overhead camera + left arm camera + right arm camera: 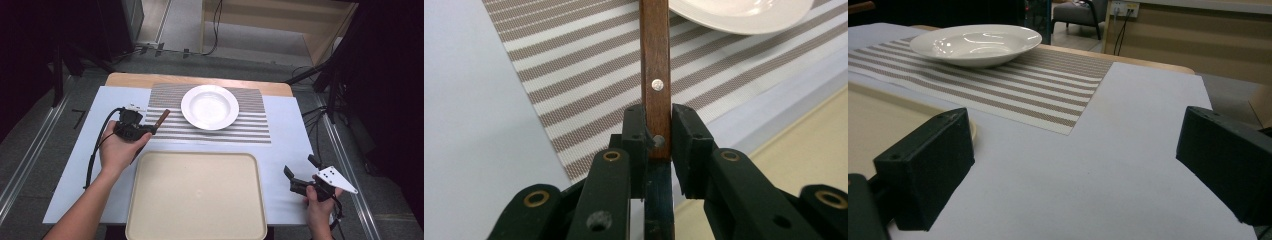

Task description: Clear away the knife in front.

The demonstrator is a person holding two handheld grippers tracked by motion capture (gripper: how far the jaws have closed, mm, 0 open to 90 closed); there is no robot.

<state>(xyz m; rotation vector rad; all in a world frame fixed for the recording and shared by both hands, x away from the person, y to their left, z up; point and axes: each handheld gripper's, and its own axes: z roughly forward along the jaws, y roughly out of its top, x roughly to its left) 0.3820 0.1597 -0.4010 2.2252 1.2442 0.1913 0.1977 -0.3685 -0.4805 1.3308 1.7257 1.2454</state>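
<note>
Gripping brown riveted wooden handle (655, 75), left claw (658, 131) clamped; right claw (1075, 175) agape.

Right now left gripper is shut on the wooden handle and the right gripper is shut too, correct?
Not quite. The left gripper is shut on the wooden handle, but the right gripper is open; the right gripper view shows its jaws wide apart over bare table.

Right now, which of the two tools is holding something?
The left tool, over the striped mat's left edge: its jaws clamp a wooden handle. The right tool, beside the tray, is open and empty.
</note>
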